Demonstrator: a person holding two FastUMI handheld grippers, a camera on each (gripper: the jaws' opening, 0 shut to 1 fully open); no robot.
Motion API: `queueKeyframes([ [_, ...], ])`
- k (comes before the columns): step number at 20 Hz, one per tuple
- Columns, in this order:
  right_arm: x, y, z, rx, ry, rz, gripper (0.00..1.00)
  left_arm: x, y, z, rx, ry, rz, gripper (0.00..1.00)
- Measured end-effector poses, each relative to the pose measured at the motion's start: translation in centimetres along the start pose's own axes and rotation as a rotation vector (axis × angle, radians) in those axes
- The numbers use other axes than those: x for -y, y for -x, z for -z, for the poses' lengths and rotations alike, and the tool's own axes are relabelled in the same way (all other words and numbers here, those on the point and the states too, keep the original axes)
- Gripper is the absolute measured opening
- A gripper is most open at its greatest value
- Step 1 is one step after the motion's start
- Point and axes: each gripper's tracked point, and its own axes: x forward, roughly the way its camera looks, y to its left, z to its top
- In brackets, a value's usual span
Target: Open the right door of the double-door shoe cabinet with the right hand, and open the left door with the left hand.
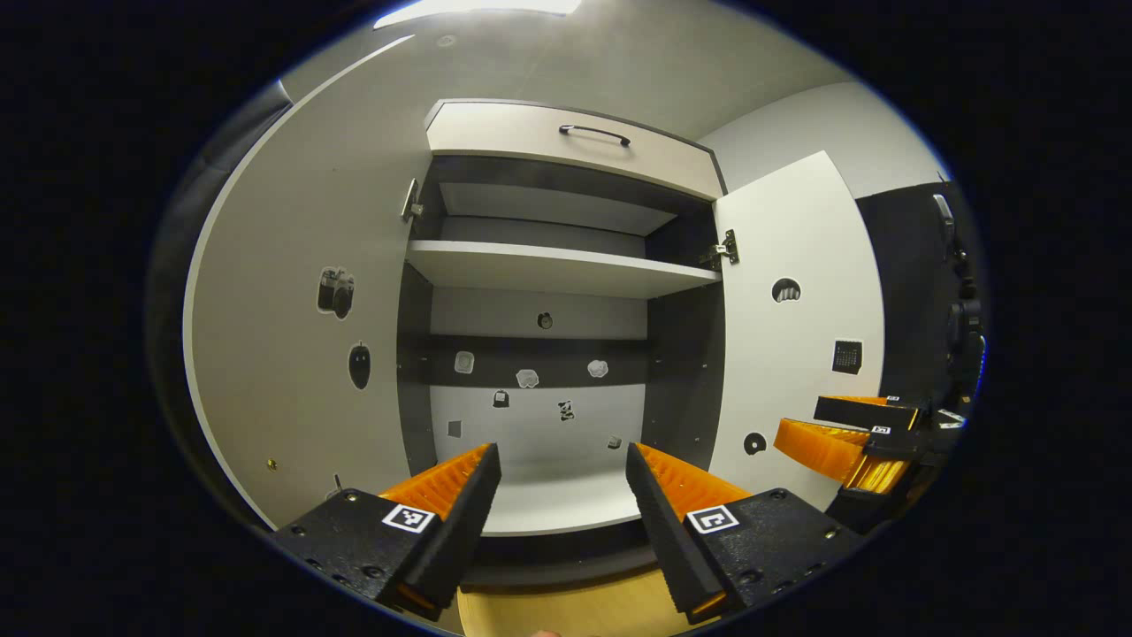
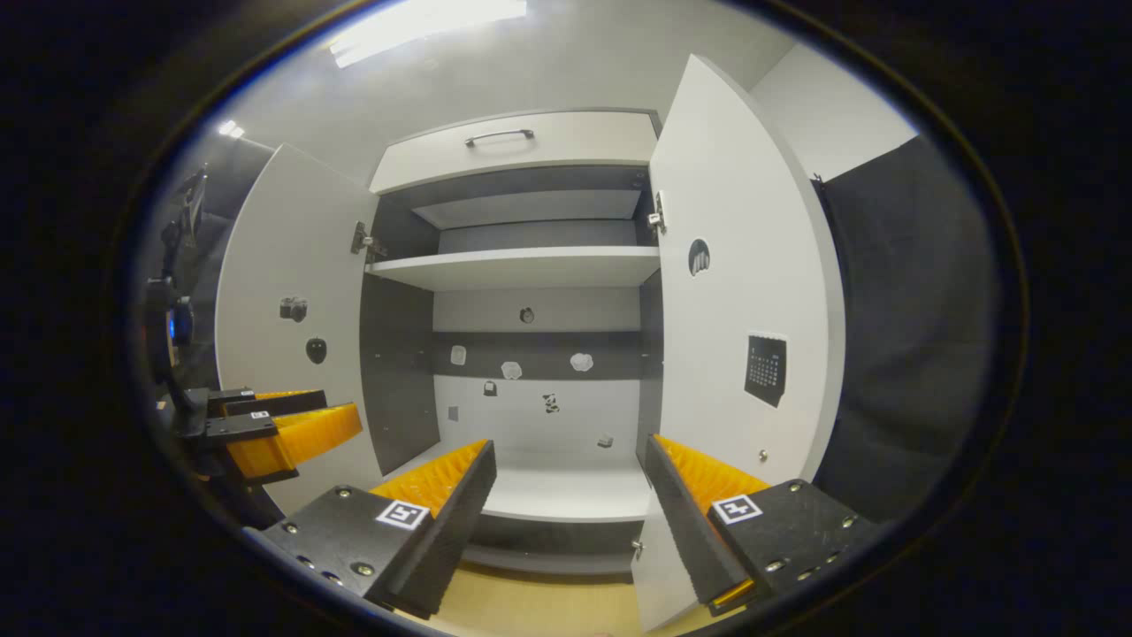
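The tall white double-door shoe cabinet (image 1: 566,265) stands upright straight ahead, its left door (image 1: 292,354) and right door (image 2: 743,292) both swung wide, bearing small picture stickers without legible writing. The left gripper (image 1: 562,495) and right gripper (image 2: 566,495) hover before it, fingers spread, grasping nothing.
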Motion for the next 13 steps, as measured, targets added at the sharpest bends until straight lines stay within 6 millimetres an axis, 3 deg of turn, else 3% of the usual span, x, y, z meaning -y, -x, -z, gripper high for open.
queueKeyframes([
  [2, -0.3, -0.2, 0.1, 0.000, 0.000, -0.004, 1.00, -0.4, 0.0, 0.0, 0.005, 0.000, -0.012, 0.95],
  [13, -1.6, -0.1, 0.3, 0.001, 0.007, -0.008, 1.00, -1.5, -0.4, 0.6, 0.005, -0.006, -0.017, 0.95],
])
